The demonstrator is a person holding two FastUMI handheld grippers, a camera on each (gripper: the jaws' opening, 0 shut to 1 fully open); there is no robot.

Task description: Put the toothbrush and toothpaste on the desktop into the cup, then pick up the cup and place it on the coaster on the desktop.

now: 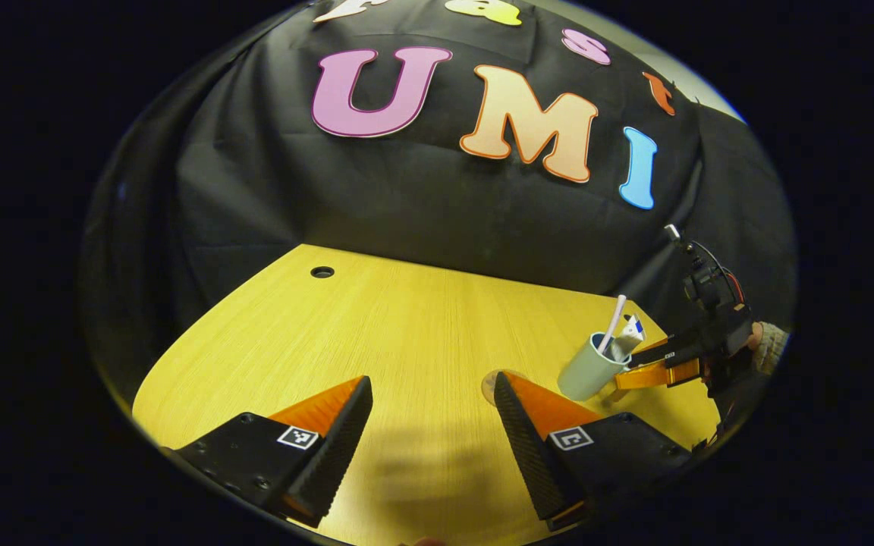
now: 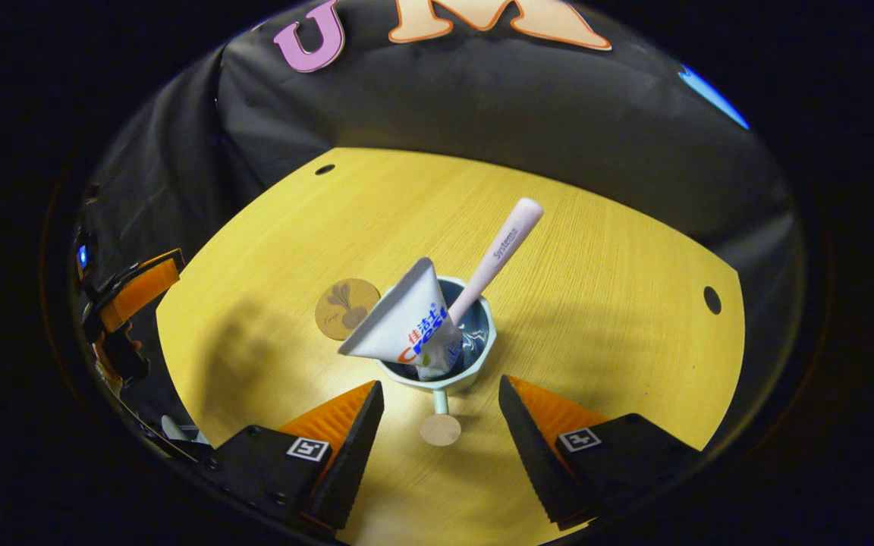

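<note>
Right gripper (image 2: pixel 441 413), spread and empty, faces the cup (image 2: pixel 441 356) on the desktop (image 2: pixel 596 303), coaster (image 2: pixel 347 308) at ten o'clock; cup likely rigid, light, top-heavy: grip its handle (image 2: pixel 441 425).

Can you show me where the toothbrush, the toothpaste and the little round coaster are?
toothbrush (image 2: pixel 504 244): right gripper view, on its handle sticking up from the cup.
toothpaste (image 2: pixel 405 318): right gripper view, on the tube's wide flat end.
coaster (image 2: pixel 346 308): right gripper view, on its middle.
</note>
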